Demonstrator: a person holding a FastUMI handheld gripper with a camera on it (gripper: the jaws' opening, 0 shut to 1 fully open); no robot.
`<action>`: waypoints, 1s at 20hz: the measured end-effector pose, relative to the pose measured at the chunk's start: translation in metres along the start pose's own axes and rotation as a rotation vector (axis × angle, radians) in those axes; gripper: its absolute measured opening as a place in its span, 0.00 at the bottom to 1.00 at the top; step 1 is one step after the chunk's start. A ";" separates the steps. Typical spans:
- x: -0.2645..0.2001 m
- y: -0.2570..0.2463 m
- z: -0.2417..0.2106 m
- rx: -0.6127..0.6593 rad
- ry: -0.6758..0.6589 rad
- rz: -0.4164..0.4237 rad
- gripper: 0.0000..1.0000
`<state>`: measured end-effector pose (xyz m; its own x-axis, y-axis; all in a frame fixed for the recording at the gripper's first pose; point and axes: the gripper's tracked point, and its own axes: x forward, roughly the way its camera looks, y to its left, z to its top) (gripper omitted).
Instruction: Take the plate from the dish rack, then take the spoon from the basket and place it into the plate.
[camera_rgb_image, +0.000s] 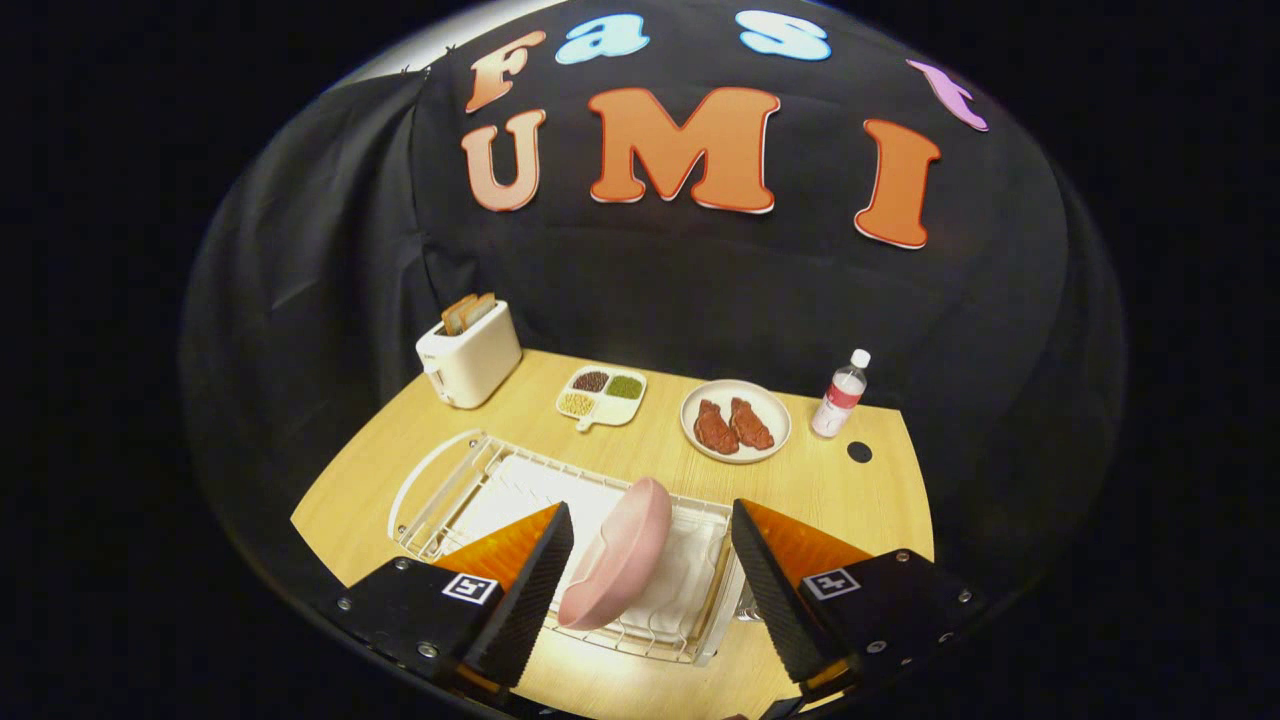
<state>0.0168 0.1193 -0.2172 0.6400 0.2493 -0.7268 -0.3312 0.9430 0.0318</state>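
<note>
A pink plate (620, 555) stands on edge, leaning, in the white wire dish rack (470, 480) on the wooden table. My gripper (650, 570) is open, and the plate sits between its two fingers with a gap on each side. The left finger is close to the plate's rim; the right finger stands well apart from it. I see no spoon or basket here.
Beyond the rack are a white toaster (468, 355) with bread slices, a white divided dish (601, 394) of beans, a white plate with two pieces of meat (735, 421) and a small water bottle (840, 394). A dark round hole (859, 451) marks the table near the bottle.
</note>
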 end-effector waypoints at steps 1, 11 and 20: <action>0.006 0.001 -0.006 -0.009 0.034 0.000 0.95; 0.056 0.005 -0.042 0.077 0.322 0.020 0.89; 0.079 0.016 -0.062 0.111 0.440 0.000 0.76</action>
<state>0.0190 0.1405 -0.3169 0.2763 0.1546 -0.9485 -0.2394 0.9669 0.0879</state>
